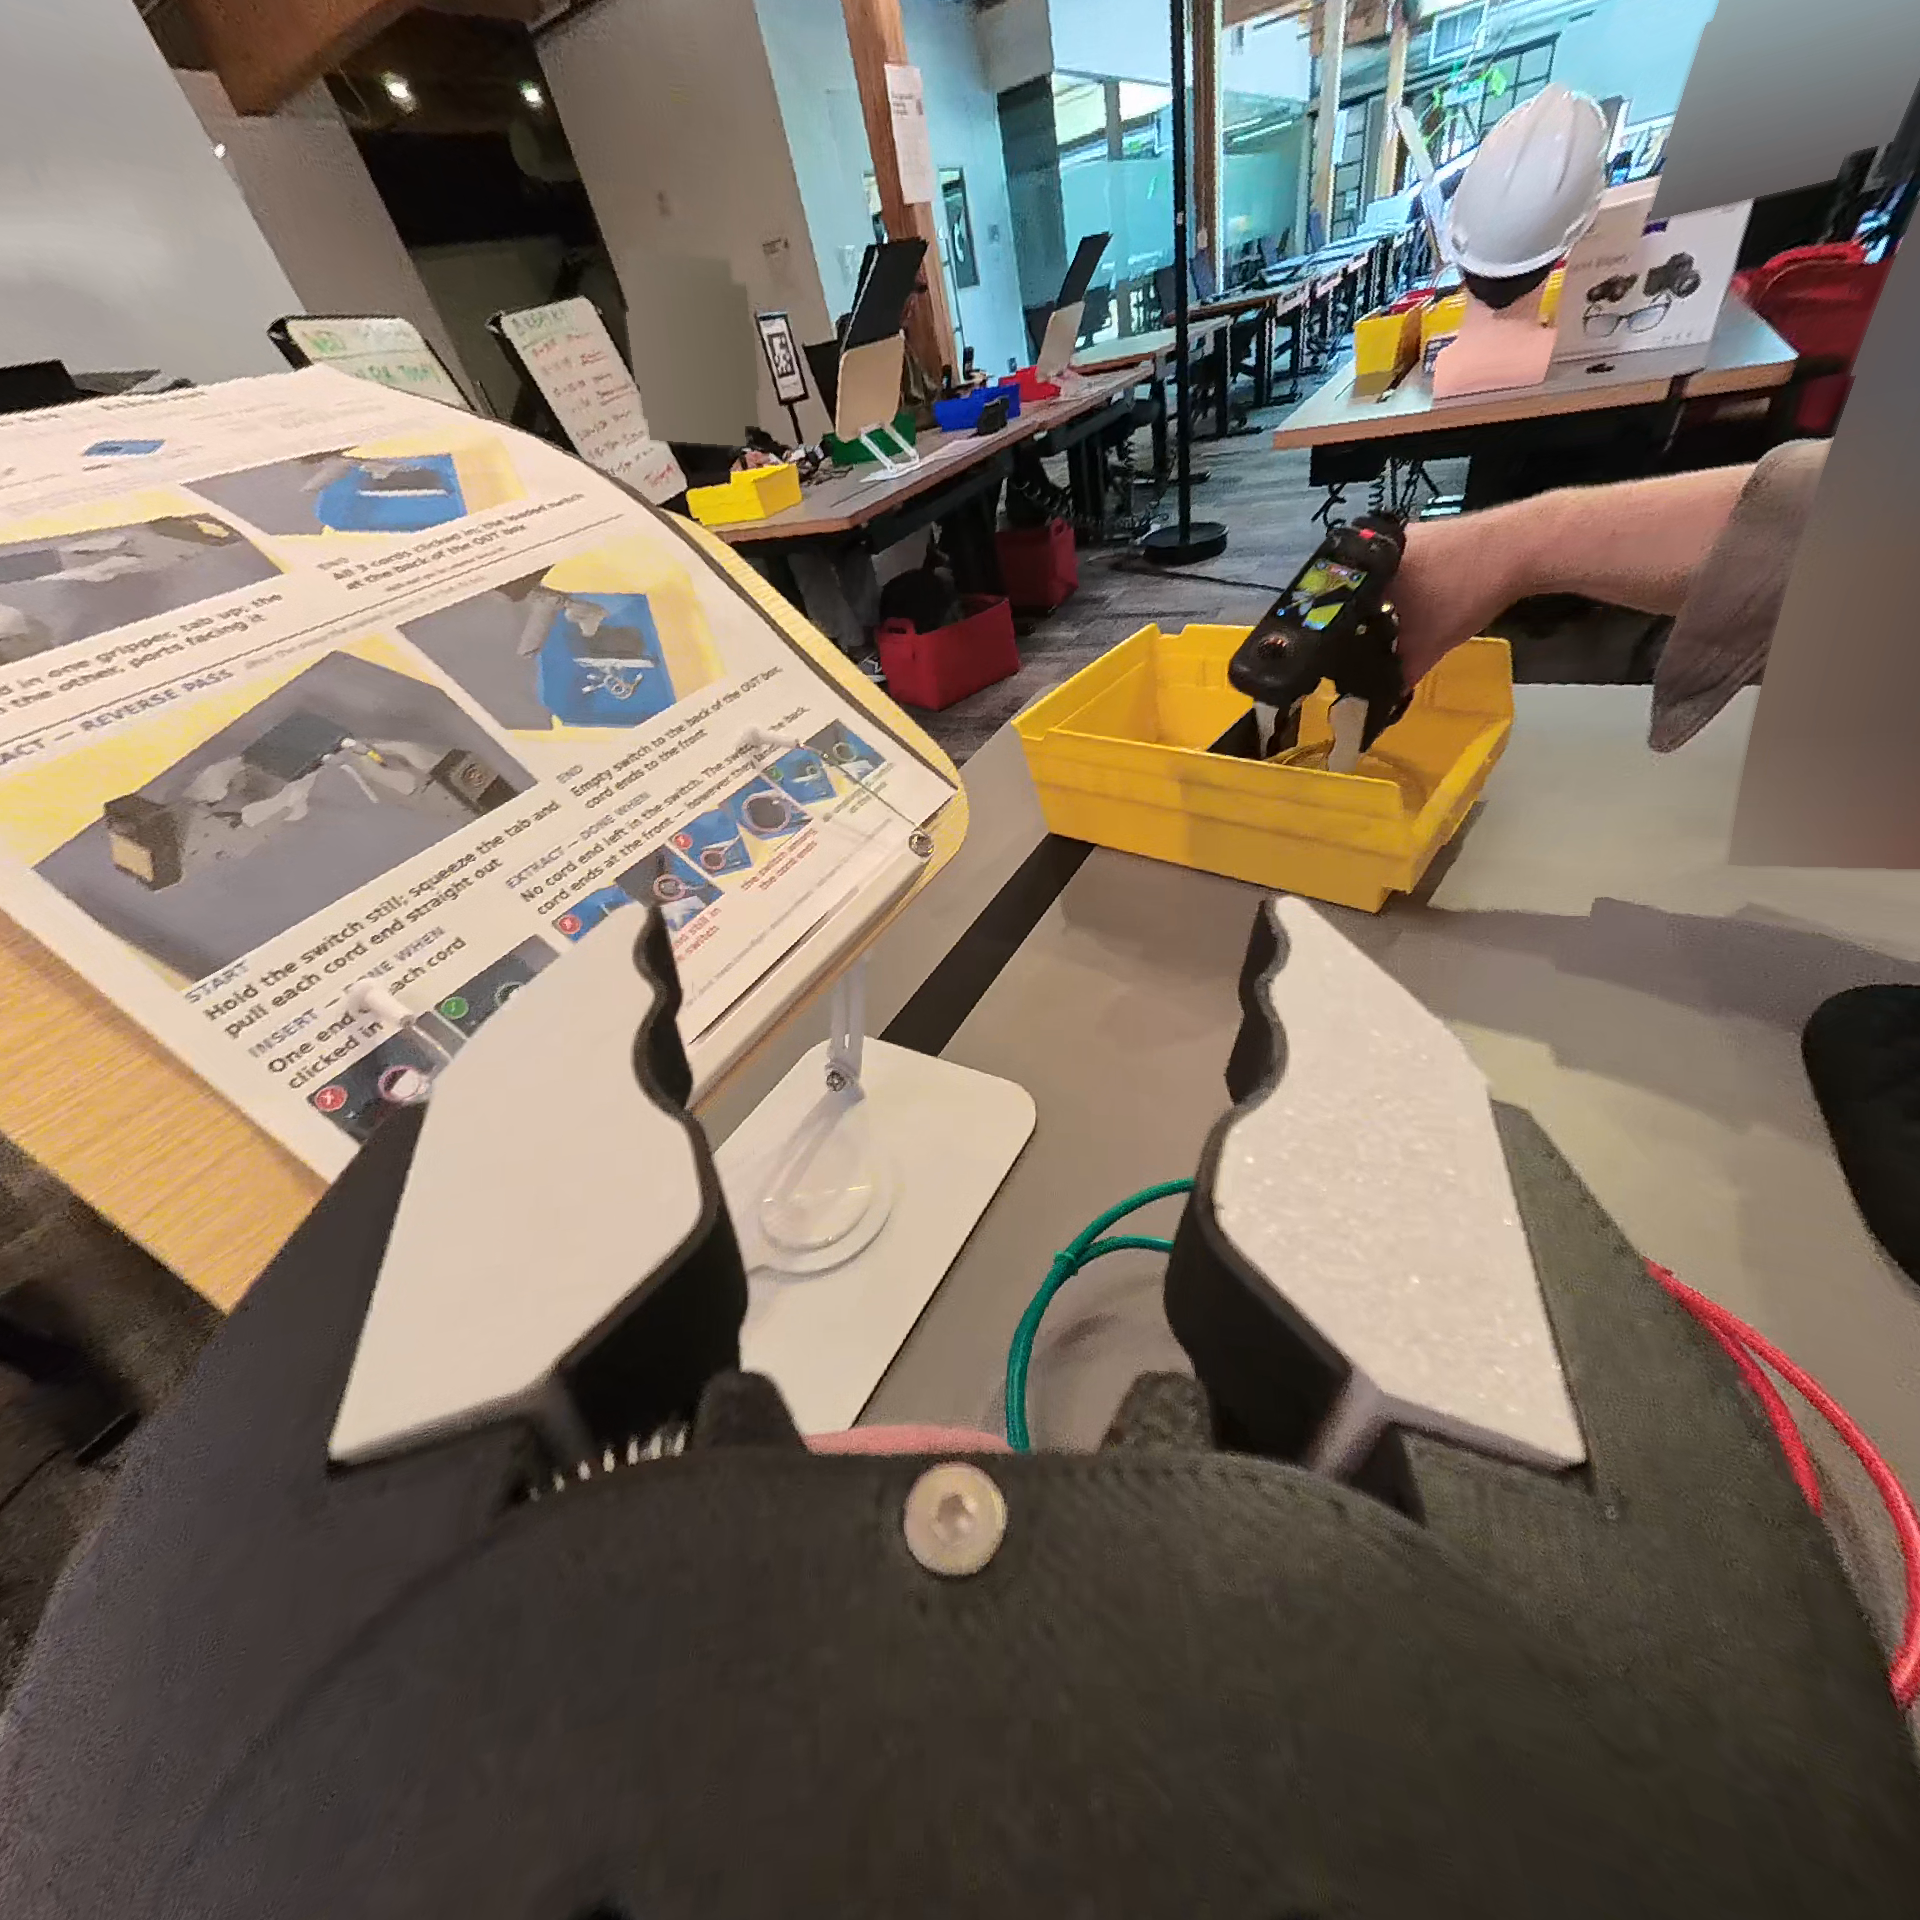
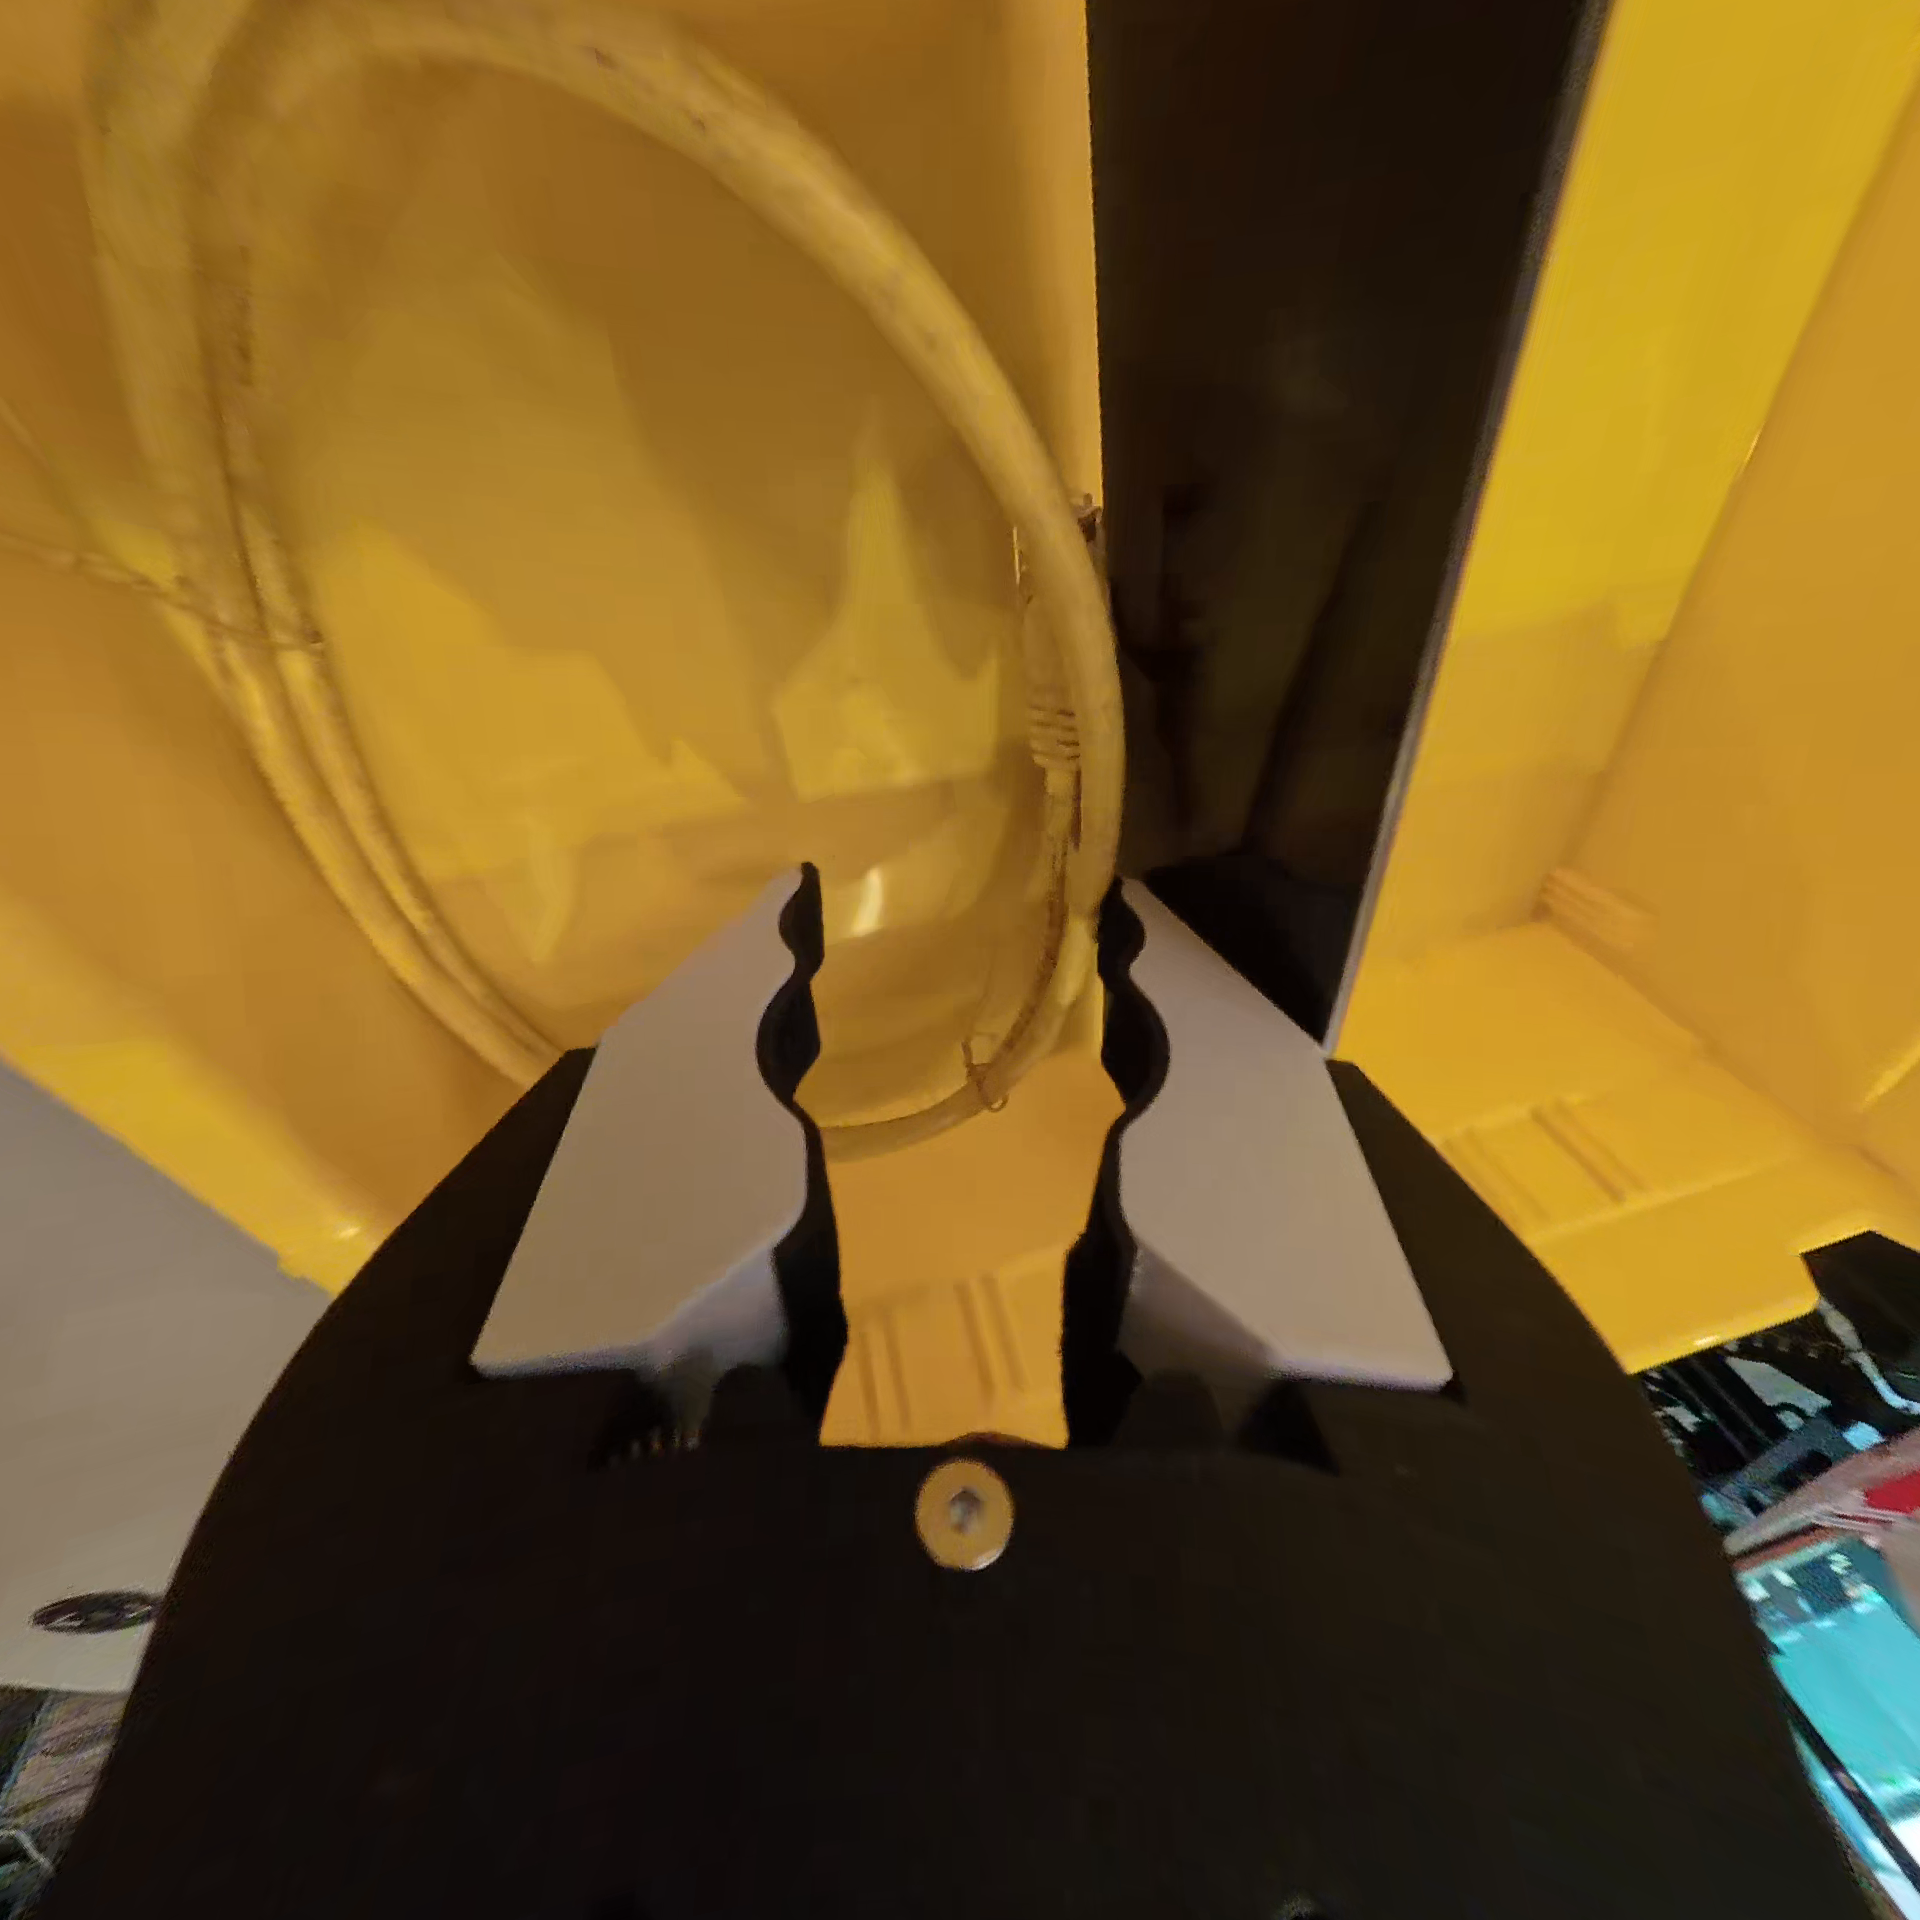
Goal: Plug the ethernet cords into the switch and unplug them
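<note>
Right claw [image 2: 951,904], spread and empty, dips into the yellow bin [image 2: 1683,520] over a coiled yellow cord [image 2: 935,343] beside the black switch [image 2: 1278,416]. Left claw [image 1: 956,935], spread, waits above the tabletop [image 1: 1621,997]. Risk: pinching cable rather than plug, dragging the coil.

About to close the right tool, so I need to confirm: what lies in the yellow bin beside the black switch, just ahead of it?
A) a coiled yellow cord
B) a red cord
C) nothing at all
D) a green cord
A: the right wrist view shows a coiled yellow cord on the floor of the yellow bin, just ahead of the open right tool and left of the black switch.
</note>
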`<state>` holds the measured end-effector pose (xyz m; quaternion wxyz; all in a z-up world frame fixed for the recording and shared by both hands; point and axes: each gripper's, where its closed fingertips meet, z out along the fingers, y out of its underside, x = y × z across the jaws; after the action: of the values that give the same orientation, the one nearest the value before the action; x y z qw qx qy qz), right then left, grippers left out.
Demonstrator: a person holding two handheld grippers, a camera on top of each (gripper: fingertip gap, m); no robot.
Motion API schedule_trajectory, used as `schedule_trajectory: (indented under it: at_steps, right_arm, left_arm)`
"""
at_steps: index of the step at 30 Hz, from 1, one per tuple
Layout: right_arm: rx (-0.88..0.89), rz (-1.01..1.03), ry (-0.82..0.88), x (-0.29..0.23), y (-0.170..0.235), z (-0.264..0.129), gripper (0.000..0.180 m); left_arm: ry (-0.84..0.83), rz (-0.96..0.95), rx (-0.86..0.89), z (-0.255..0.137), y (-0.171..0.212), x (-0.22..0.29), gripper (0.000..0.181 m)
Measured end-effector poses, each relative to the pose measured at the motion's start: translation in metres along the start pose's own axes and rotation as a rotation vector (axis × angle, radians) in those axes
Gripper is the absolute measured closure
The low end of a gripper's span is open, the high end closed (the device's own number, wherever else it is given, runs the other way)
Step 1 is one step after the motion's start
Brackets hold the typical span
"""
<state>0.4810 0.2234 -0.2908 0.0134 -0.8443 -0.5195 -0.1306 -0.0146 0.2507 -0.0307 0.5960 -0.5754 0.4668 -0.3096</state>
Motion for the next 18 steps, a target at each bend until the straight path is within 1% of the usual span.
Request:
schedule_trajectory:
  at_steps: [2, 4, 6, 9, 12, 13, 14, 15, 16, 18]
  right_arm:
    - [0.024, 0.032, -0.041, -0.005, -0.001, -0.008, 0.118]
    - [0.082, 0.083, -0.088, -0.008, -0.005, -0.019, 0.119]
    - [0.135, 0.114, -0.098, -0.005, -0.008, -0.03, 0.123]
    - [0.175, 0.142, -0.073, 0.0, -0.007, -0.048, 0.124]
    - [0.209, 0.17, -0.015, 0.004, -0.004, -0.072, 0.135]
    - [0.227, 0.18, 0.009, 0.004, -0.004, -0.082, 0.136]
    - [0.25, 0.197, 0.043, 0.006, -0.005, -0.092, 0.132]
    - [0.263, 0.222, 0.094, 0.01, -0.004, -0.103, 0.124]
    - [0.271, 0.246, 0.134, 0.013, -0.003, -0.115, 0.123]
    - [0.325, 0.266, 0.204, 0.013, -0.009, -0.141, 0.14]
  left_arm:
    - [-0.01, -0.002, -0.007, -0.003, 0.001, -0.004, 0.078]
    - [-0.017, -0.004, -0.02, -0.006, 0.003, -0.007, 0.078]
    - [-0.035, 0.001, -0.043, -0.008, 0.006, -0.011, 0.079]
    - [-0.046, 0.017, -0.081, -0.011, 0.012, -0.013, 0.079]
    - [-0.062, 0.042, -0.12, -0.014, 0.016, -0.015, 0.082]
    - [-0.071, 0.053, -0.126, -0.015, 0.017, -0.016, 0.087]
    - [-0.079, 0.06, -0.129, -0.016, 0.017, -0.017, 0.089]
    - [-0.072, 0.065, -0.128, -0.017, 0.016, -0.017, 0.1]
    - [-0.057, 0.076, -0.123, -0.019, 0.015, -0.014, 0.124]
    - [-0.065, 0.095, -0.099, -0.024, 0.009, -0.016, 0.173]
